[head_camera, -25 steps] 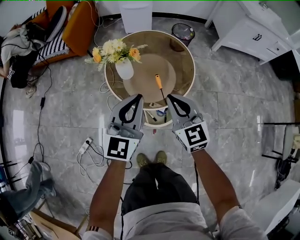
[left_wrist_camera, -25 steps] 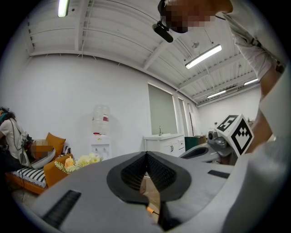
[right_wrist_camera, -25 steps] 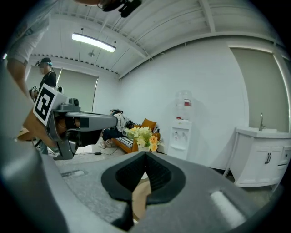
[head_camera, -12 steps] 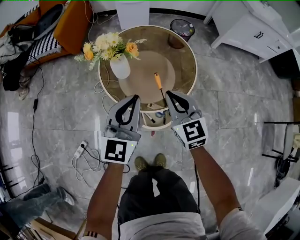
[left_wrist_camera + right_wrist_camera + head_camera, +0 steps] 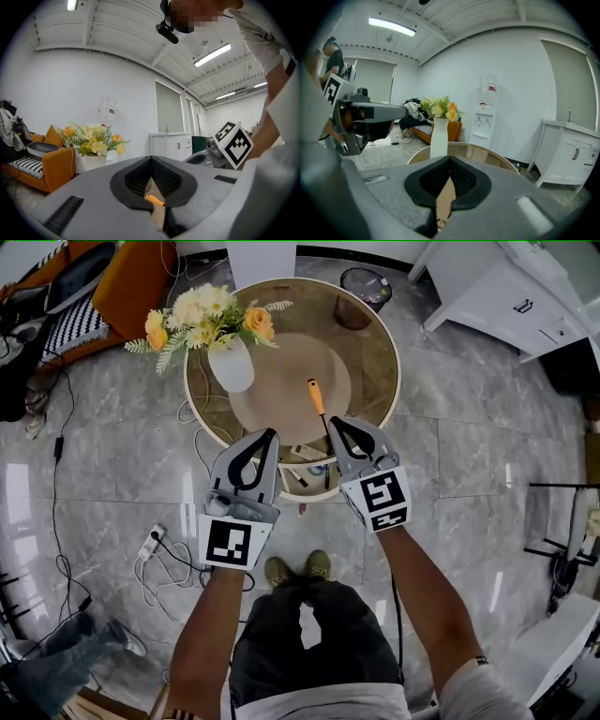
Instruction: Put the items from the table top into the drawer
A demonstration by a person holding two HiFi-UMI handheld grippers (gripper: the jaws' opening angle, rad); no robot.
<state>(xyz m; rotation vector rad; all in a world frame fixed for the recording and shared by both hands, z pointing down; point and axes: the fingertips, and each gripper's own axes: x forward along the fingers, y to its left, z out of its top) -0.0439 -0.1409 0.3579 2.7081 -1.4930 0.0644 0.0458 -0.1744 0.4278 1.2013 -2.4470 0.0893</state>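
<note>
Grippers closed on nothing beside the open drawer

Left gripper [image 5: 270, 434] [image 5: 151, 159] has its grey jaws pressed together at the tips, with nothing pinched between them. The right gripper [image 5: 336, 421] [image 5: 450, 159] is the same, its tips meeting and empty. The two are held side by side at the near edge of the round wooden table with a pale rim [image 5: 389, 352] [image 5: 487, 157], the left one level and the right one tipped a little downward.

Between them the shallow open drawer [image 5: 309, 487] juts from the table's near side. It holds several small items, too small to tell apart. The orange-handled screwdriver with a thin dark shaft [image 5: 322, 413] lies on the table top just beyond the right gripper's tips. Its handle points away from the person, and its orange end shows through the loop of the left jaws [image 5: 154, 200].

Farther back on the left of the table stands a white ceramic vase [image 5: 232, 367] [image 5: 439, 136] of yellow and orange flowers [image 5: 202, 315] [image 5: 93, 140]. Around the table lies grey marble floor [image 5: 469, 474], with an orange armchair [image 5: 141, 277] at upper left and a white cabinet [image 5: 506, 296] at upper right.
</note>
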